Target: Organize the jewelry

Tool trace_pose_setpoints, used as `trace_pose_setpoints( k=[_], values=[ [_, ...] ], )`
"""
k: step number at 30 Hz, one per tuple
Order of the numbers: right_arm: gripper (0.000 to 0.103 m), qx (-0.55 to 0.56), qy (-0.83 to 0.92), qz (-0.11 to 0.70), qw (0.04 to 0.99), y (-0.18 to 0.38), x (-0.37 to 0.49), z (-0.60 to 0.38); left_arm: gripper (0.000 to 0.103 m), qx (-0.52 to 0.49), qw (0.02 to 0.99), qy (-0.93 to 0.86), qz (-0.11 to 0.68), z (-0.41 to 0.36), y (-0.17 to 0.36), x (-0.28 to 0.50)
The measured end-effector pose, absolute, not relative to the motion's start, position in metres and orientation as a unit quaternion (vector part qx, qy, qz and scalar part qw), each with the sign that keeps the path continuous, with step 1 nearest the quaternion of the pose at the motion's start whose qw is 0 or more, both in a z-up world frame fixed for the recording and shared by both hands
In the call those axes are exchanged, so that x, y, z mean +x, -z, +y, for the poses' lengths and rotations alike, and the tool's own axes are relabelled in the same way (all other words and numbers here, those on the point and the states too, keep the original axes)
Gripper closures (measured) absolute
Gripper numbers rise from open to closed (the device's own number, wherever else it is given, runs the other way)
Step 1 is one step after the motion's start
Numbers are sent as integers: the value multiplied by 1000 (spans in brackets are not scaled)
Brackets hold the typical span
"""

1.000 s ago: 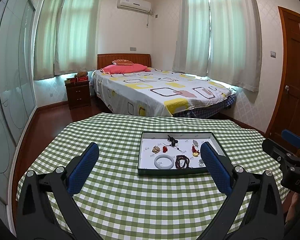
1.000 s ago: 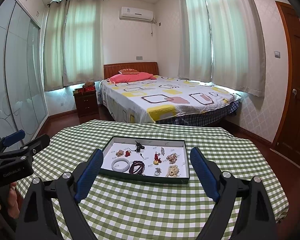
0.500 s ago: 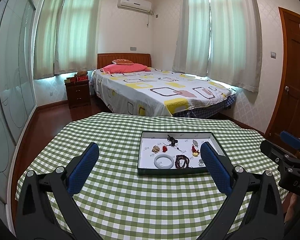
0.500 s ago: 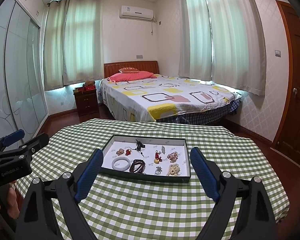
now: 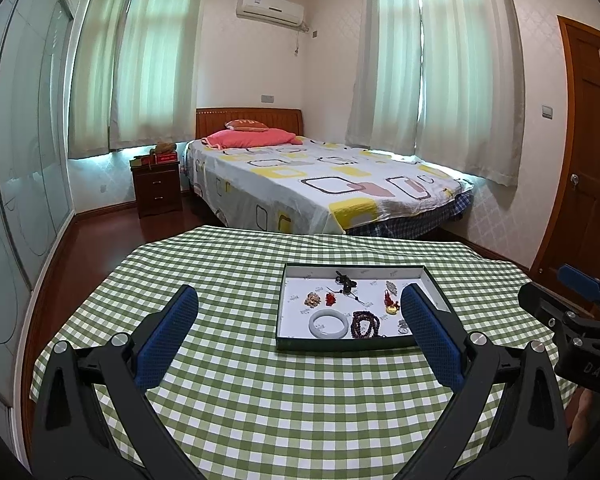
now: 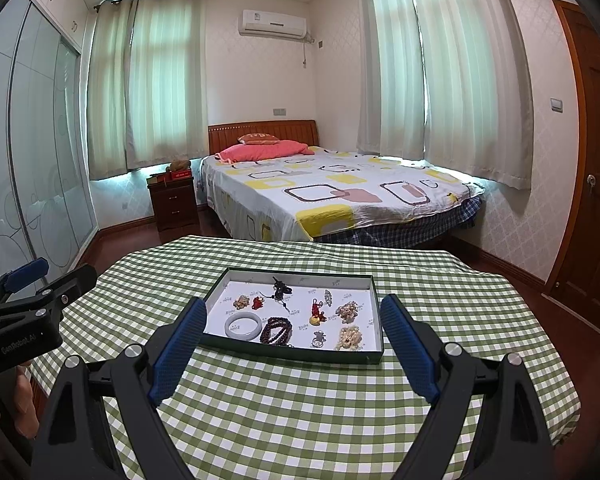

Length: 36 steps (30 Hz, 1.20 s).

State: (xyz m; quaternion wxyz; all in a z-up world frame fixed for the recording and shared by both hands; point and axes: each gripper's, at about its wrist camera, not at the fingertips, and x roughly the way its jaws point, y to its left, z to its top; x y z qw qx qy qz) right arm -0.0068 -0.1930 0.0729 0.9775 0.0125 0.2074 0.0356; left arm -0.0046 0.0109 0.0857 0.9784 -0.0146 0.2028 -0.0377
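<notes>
a shallow dark-rimmed tray (image 6: 374, 316) sits on the checked bench (image 6: 300, 412), toward its far half, with a bed beyond. all the jewelry in view lies inside the tray on its white floor, none on the cloth. the pieces are spread apart, not heaped: a pale bangle (image 6: 242, 325) at the near left, dark beads (image 6: 276, 331) touching or just beside it, a black tasselled piece (image 6: 281, 292) near the far edge, a small red piece (image 6: 257, 302), a red and gold charm (image 6: 317, 313), and two pale clusters (image 6: 348, 338) on the right. that spacing would leave each piece room to be picked alone.

the left claw (image 5: 300, 338) is held above the near bench with its pads wide apart and nothing between them; the tray lies ahead and to its right. the right claw (image 6: 294, 350) is likewise wide apart and empty, and frames the tray squarely. both are well back from the tray, a stance that keeps all pieces in sight.

judgement: this layout fits pieces laid out awaiting sorting, or pieces already set in order. the views do not settle which.
</notes>
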Motion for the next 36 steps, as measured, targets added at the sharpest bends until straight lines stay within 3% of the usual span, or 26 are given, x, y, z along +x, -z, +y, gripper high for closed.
trace_pose_setpoints(
  k=[24,36],
  values=[
    [17,14,-38,232,972,-59,7,-192,4,-31,976,38,210,21,-74,10],
    [17,22,-31,265,964,-34,39,-203,4,-54,959,22,278,41,-35,69]
  ],
)
